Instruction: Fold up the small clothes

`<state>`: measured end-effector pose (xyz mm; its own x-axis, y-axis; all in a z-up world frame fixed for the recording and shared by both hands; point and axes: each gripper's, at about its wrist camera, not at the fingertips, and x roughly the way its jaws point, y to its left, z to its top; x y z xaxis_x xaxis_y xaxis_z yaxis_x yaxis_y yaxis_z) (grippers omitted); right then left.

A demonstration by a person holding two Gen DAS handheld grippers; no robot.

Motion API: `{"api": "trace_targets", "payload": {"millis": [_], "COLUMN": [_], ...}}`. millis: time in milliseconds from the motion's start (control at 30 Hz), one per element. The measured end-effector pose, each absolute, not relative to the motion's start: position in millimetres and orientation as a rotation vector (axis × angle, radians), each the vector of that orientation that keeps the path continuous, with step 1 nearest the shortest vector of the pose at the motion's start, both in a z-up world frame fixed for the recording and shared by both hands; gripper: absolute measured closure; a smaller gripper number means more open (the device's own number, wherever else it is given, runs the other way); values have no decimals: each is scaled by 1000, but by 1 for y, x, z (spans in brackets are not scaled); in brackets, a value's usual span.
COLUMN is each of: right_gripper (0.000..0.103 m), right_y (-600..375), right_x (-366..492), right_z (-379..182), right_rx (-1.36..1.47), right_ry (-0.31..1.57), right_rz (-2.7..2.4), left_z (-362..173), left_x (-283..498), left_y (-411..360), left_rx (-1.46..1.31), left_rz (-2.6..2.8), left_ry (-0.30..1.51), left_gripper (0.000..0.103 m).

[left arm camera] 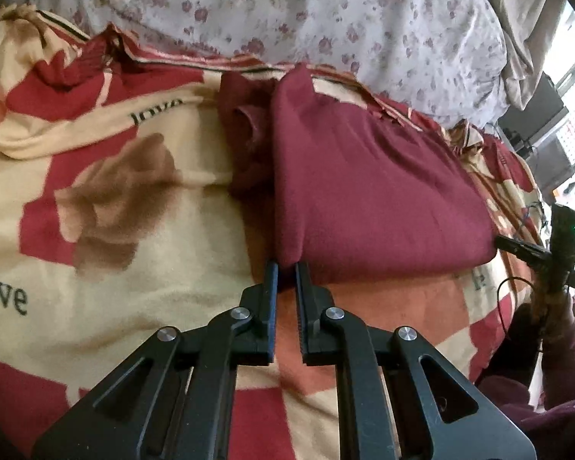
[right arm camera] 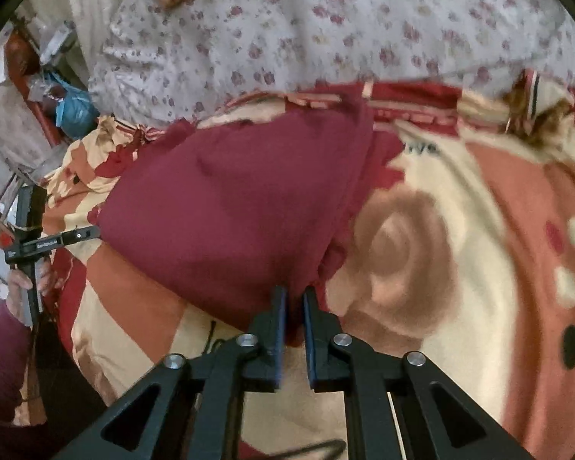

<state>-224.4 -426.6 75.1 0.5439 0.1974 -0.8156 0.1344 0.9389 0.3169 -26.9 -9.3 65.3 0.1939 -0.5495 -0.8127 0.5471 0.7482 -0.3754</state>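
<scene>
A dark red garment (left arm camera: 364, 191) lies folded on a patterned blanket (left arm camera: 134, 230). Part of it, with an opening, sticks out at its far left (left arm camera: 245, 134). My left gripper (left arm camera: 286, 268) is shut on the garment's near left corner. In the right wrist view the same garment (right arm camera: 230, 211) fills the middle, and my right gripper (right arm camera: 295, 295) is shut on its near right corner. Each gripper shows at the edge of the other's view: the right one (left arm camera: 517, 247) and the left one (right arm camera: 76, 235).
The blanket (right arm camera: 460, 249) is cream, red and orange with "love" printed on it. A white floral quilt (left arm camera: 326, 19) lies heaped behind the garment. Room clutter and a window show past the bed's edge (left arm camera: 567, 115).
</scene>
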Motion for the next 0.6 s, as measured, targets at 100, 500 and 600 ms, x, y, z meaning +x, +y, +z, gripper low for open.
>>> {"api": "trace_targets", "payload": {"millis": [100,500,600], "right_gripper": [80,60,60], "right_y": [-427,-404,-407], "right_x": [-223,-80,-41], "right_z": [100,77,48], "right_rx": [327,283,231], "right_ry": [964,1025,1082], "right_rz": [9,-9,-87], "left_z": [82,68,45], "left_x": [-32,-10,0], "left_y": [-14,-60,-56], "left_rx": [17,-12,-67], "left_rz": [-774,-482,-422], "left_ry": [1109,1068,1108], "left_gripper": [84,51,51]}}
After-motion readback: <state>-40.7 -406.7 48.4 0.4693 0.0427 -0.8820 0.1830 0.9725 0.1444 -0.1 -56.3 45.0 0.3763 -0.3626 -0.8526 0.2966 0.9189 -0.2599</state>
